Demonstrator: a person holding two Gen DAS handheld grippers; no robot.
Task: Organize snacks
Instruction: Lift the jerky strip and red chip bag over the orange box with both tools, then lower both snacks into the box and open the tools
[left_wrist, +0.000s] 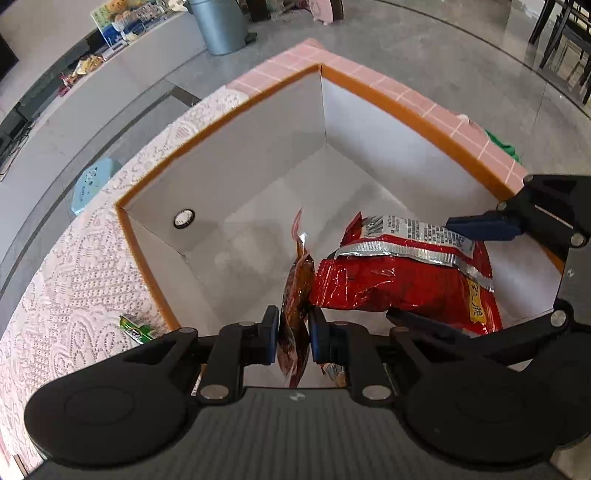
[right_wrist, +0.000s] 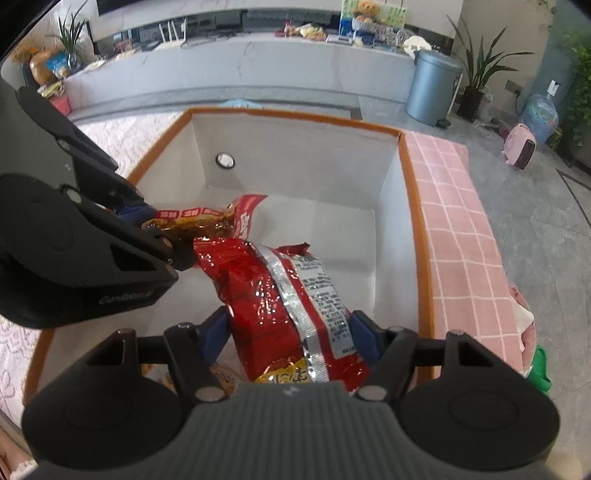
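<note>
A white box with an orange rim (left_wrist: 221, 123) (right_wrist: 413, 206) stands on the table. My left gripper (left_wrist: 291, 332) is shut on a thin brown-red snack packet (left_wrist: 295, 295), held edge-on over the box; it shows in the right wrist view (right_wrist: 207, 221) at the left. My right gripper (right_wrist: 288, 332) is shut on a big red foil snack bag (right_wrist: 273, 299), held over the box's near side; the bag shows in the left wrist view (left_wrist: 406, 273) at the right, with a blue fingertip (left_wrist: 480, 225) on it.
A green packet (left_wrist: 138, 326) lies on the lace tablecloth (left_wrist: 74, 277) left of the box. A pink checked cloth (right_wrist: 461, 236) covers the table right of the box. Another snack (right_wrist: 218, 376) lies in the box under my right gripper. A grey bin (right_wrist: 432, 88) stands on the floor.
</note>
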